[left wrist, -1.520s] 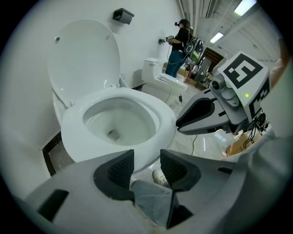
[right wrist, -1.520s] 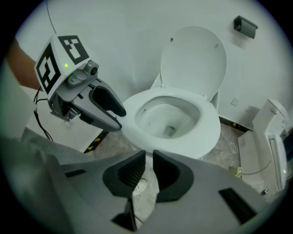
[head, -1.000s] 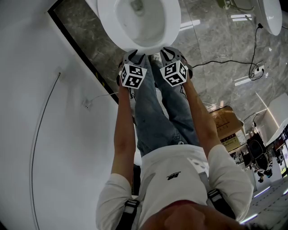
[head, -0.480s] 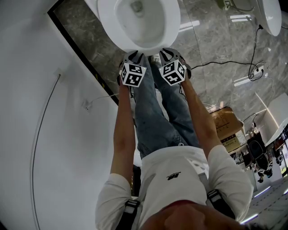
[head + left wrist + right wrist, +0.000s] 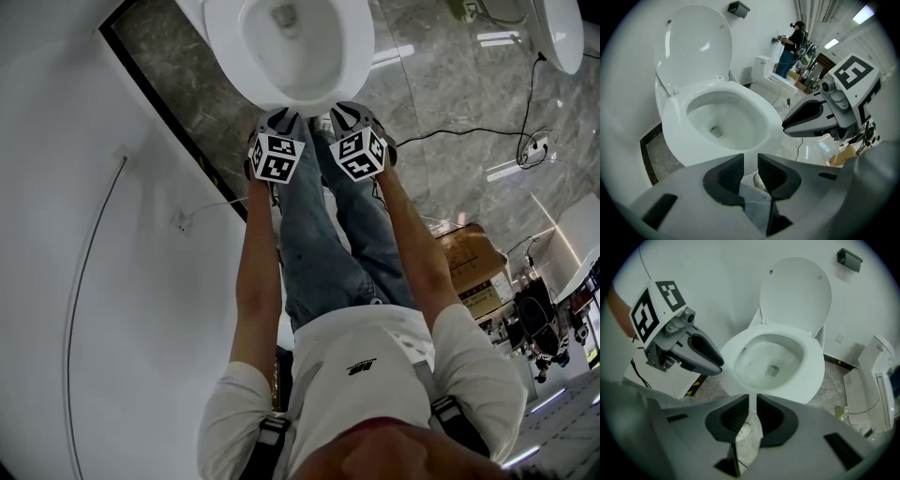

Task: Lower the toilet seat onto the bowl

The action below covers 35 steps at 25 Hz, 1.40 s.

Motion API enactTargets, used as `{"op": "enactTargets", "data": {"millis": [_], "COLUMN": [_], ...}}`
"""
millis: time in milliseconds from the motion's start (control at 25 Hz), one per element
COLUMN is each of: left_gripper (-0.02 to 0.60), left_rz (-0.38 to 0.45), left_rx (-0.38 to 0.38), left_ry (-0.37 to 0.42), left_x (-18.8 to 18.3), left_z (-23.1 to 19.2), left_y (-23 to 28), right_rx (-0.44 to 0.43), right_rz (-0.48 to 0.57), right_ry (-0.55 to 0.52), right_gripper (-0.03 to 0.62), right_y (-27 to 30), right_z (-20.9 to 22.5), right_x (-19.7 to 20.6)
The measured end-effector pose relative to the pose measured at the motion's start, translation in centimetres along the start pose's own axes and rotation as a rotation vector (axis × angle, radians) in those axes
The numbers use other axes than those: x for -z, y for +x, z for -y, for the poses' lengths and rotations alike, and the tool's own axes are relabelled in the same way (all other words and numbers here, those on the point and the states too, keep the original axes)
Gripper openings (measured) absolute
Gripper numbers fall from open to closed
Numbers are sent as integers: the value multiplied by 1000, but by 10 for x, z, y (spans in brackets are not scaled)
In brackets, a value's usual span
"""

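Left claw point(image 5: 750, 169) empty, jaws closing on nothing, just short of the toilet. Toilet seat point(image 5: 761, 110) seemingly flat on the bowl point(image 5: 677, 150) already, lid point(image 5: 693, 47) upright behind. Right claw point(image 5: 752, 411) released, narrowly parted, empty. Risk: a nudged lid slamming down. In the bowl, apparently only water.

Bright, even light — fisheye-warped, vignetted edges.

A bathroom-fittings showroom or test space: several white toilets point(image 5: 723, 110) stand on one grey marble floor point(image 5: 450, 75), beside cardboard boxes point(image 5: 466, 251)
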<state>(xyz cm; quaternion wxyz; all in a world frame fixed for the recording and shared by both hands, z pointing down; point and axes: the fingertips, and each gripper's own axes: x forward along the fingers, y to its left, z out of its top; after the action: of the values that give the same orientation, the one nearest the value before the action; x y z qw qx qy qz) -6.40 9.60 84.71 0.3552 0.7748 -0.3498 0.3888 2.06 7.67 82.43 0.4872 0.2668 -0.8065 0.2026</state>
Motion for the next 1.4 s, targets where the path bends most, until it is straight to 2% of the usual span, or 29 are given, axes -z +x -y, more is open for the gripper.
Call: {"op": "enactTargets", "data": {"millis": [480,920,1160,1400], "left_gripper": [83,41,28,28], "left_rz": [115,229,318,376], "left_rx": [-46,-105,-138,-170], "left_ry": [14,34,69,73], "left_x": [-37,-92,-126,-144], "left_z": [-4,-7,-6,-5], "left_y": [-37,-86,-123,-149], "right_rx": [40,60,36,56], "right_rz": [107,288,379,423], "right_ry": [25,53,134,98], "right_gripper": [58,32,28,28], "right_y": [-32,-90,-121,-144], "right_z": [16,34,42,45], "right_x": [-33,-90,-116,-134]}}
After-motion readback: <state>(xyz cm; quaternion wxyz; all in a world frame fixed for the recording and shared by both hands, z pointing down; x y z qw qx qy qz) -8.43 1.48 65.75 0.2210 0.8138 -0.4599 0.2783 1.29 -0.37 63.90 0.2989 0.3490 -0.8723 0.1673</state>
